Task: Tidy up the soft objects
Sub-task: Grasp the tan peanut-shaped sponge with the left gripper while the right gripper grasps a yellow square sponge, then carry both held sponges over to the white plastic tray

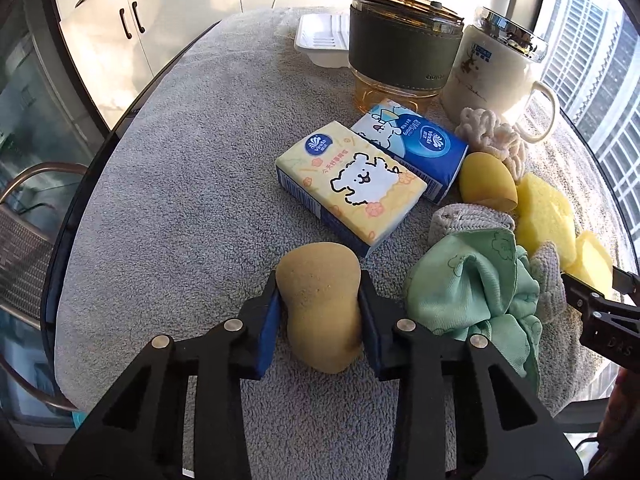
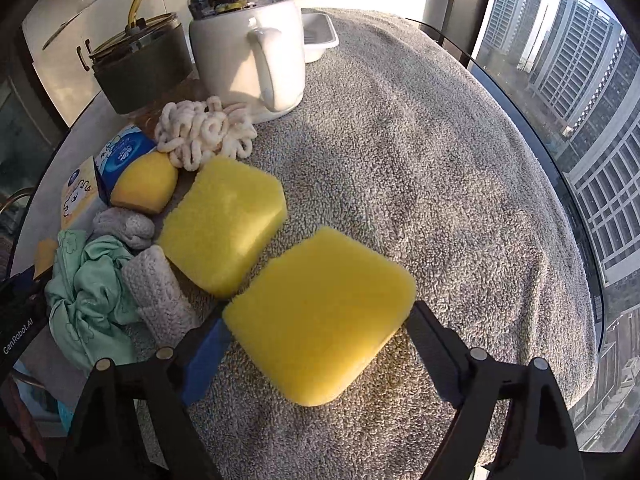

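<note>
In the left wrist view, my left gripper (image 1: pixel 320 280) is shut on a tan egg-shaped sponge (image 1: pixel 320 312) that rests on the grey towel (image 1: pixel 192 168); its blue pads dent the sponge's waist. In the right wrist view, my right gripper (image 2: pixel 318 314) holds a square yellow sponge (image 2: pixel 320 320), with a pad touching each of two opposite sides. A second yellow sponge (image 2: pixel 224 228) lies just beyond it. Left of these lie a green cloth (image 2: pixel 92 292), a grey knitted cloth (image 2: pixel 156 296), a yellow egg sponge (image 2: pixel 144 188) and a cream scrunchie (image 2: pixel 204 132).
Two tissue packs, yellow (image 1: pixel 352 188) and blue (image 1: pixel 416 144), lie mid-table. Behind them stand a white lidded mug (image 1: pixel 496 76), an amber tumbler with a dark sleeve (image 1: pixel 400 52) and a white tray (image 1: pixel 320 40). The round table's dark edge (image 1: pixel 100 152) curves along the left.
</note>
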`<state>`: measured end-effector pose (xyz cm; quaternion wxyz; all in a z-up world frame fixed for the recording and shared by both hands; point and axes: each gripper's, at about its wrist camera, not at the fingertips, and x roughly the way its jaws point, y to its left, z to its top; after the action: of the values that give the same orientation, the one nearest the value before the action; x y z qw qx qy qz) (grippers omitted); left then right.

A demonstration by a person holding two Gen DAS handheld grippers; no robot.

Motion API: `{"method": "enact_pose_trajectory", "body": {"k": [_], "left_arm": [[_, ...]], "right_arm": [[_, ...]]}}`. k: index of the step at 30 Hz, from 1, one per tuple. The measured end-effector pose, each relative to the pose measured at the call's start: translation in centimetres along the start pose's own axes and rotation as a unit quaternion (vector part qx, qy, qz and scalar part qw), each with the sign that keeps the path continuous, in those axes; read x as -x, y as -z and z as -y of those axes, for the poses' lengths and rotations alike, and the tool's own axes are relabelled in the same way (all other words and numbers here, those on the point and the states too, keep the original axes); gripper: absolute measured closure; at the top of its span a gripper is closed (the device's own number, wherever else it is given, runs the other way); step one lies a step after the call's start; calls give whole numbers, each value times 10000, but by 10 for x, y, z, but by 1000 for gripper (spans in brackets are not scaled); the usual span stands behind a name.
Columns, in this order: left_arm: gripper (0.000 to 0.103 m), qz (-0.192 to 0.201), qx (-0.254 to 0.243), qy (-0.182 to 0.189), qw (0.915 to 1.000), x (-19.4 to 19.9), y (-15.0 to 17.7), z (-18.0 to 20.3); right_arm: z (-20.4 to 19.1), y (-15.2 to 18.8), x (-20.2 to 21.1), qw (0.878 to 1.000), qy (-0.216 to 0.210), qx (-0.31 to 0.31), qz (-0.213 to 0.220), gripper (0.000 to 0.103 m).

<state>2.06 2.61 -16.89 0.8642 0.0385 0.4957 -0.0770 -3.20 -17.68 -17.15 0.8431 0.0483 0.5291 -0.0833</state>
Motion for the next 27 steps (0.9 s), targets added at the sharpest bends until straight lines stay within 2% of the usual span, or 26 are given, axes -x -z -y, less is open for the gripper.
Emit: {"method": "enact_pose_trajectory", "body": {"k": [3, 7, 12, 17, 23, 27], "left_arm": [[72, 13, 45, 102, 9999, 0, -2, -5], [73, 16, 104, 181, 9998, 1, -4, -9], [73, 134, 111, 209, 9996, 10, -10, -13], [73, 270, 142, 60, 9995, 19, -15, -22], [73, 352, 370, -230, 9984, 14, -32, -48], [73, 320, 582, -286, 9974, 4, -46, -66]], "right_arm": [[-1, 3, 6, 9999, -50, -6, 123, 30], [-1, 4, 18, 9995, -151, -17, 266, 36], [-5, 2, 41, 9983, -182, 143, 526, 39], [-5, 0, 59, 9977, -261, 125, 618, 39], [23, -27, 41, 9977, -209, 10, 638, 38], [42, -48, 22, 9979, -54, -23, 649, 38]]}}
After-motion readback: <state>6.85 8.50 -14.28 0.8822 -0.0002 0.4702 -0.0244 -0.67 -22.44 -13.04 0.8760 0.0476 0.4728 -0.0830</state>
